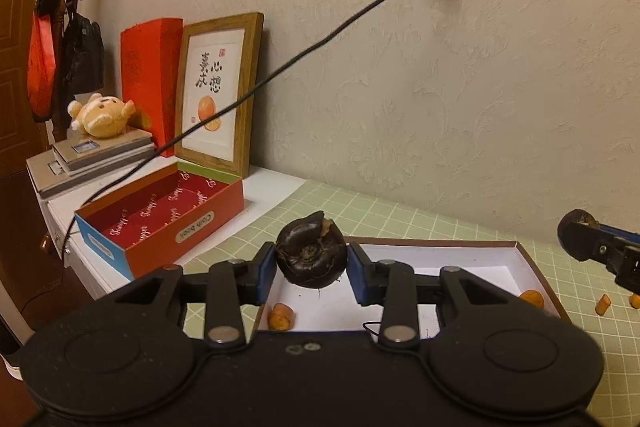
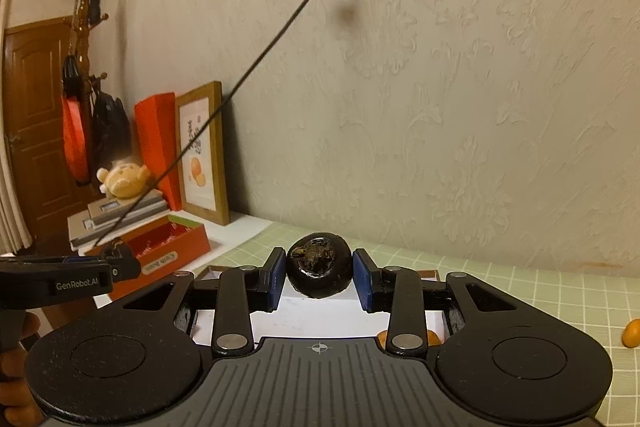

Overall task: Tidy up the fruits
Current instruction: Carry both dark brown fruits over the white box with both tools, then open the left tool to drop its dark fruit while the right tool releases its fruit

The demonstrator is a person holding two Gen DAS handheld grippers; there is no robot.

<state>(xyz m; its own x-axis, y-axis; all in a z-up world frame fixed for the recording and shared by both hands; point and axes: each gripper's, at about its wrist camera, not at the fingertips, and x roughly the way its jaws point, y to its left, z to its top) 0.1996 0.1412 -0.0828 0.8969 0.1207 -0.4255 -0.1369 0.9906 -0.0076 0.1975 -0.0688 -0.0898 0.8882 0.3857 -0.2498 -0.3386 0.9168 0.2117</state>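
My left gripper [image 1: 311,265] is shut on a dark, round, flattened fruit [image 1: 310,251], its blue pads [image 1: 267,269] pressing both sides. The fruit hangs above a shallow white-lined box [image 1: 472,261] with a brown rim. My right gripper [image 2: 320,279] is shut on a second dark round fruit [image 2: 320,267], also over the white box [image 2: 320,311]. In the left wrist view the right gripper [image 1: 588,239] shows at the far right with its fruit. Small orange fruits lie inside the box [image 1: 280,315], [image 1: 532,299] and on the green mat [image 1: 603,304], [image 2: 632,333].
An open red box [image 1: 160,219] lies left of the mat. Behind it a framed picture [image 1: 218,91] and a red carton [image 1: 150,83] lean on the wall. A plush toy [image 1: 102,115] lies on stacked books. A black cable [image 1: 320,45] slopes from the wall socket. A hand [image 2: 16,367] holds the left gripper.
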